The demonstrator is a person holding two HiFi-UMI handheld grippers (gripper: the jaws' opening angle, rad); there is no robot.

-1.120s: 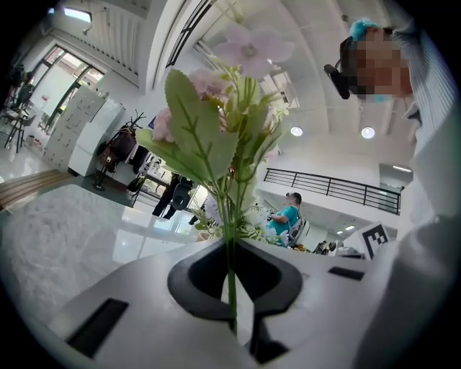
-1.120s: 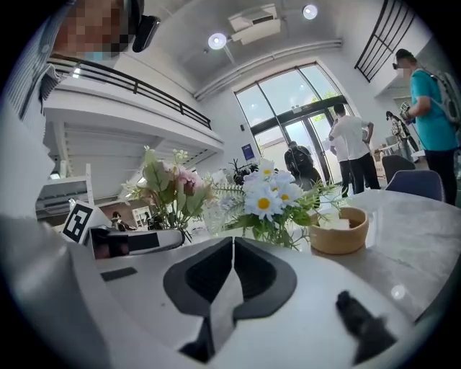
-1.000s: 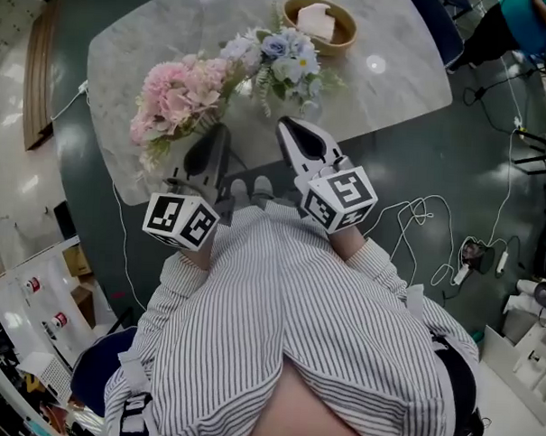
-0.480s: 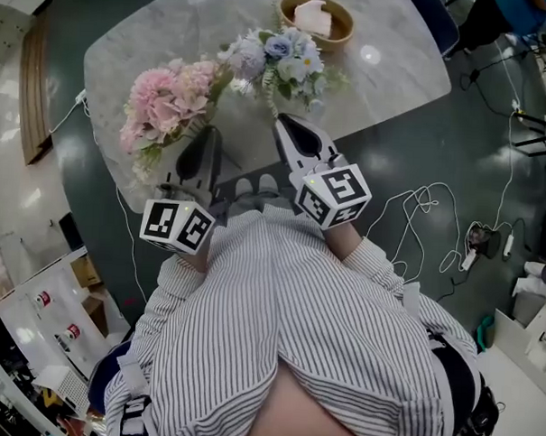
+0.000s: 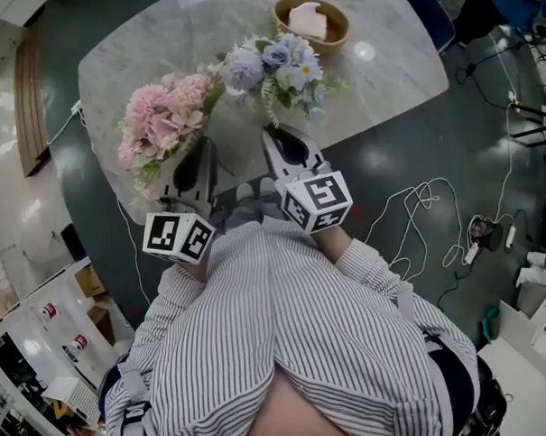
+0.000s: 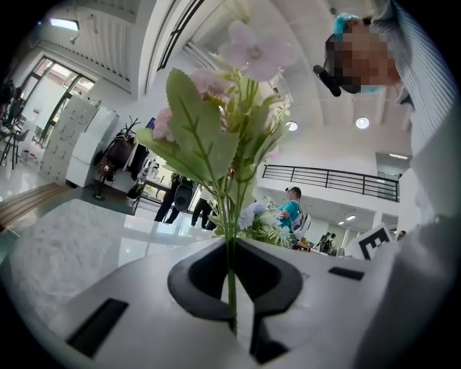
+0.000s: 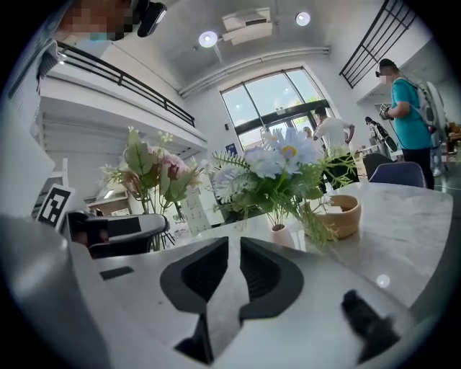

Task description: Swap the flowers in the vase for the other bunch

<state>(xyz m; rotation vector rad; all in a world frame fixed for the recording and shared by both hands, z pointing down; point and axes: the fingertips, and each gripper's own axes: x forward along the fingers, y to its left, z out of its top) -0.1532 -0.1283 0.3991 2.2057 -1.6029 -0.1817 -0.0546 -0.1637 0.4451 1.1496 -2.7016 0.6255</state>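
Your left gripper (image 6: 232,249) has its fingers (image 6: 189,277) closed tight on a thin green stem (image 6: 231,288) of the pink bunch (image 5: 161,125). The bunch sticks out past the fingertips, and its blooms hang over the near left part of the marble worktop (image 5: 145,35). Your right gripper (image 7: 234,249) has just been easing its fingers (image 7: 270,277) apart. Only a narrow slit shows between them, and nothing is in it (it sits just beside the left one, both at the worktop's near edge). Beyond the right fingers, the blue-and-white bunch (image 5: 278,66) stands in the small pale vase (image 7: 279,236) on the worktop. It is clear of both grippers, and its blooms are close beside the pink ones. Behind it a wooden bowl (image 5: 311,23) rests near the far edge, with something pale inside.
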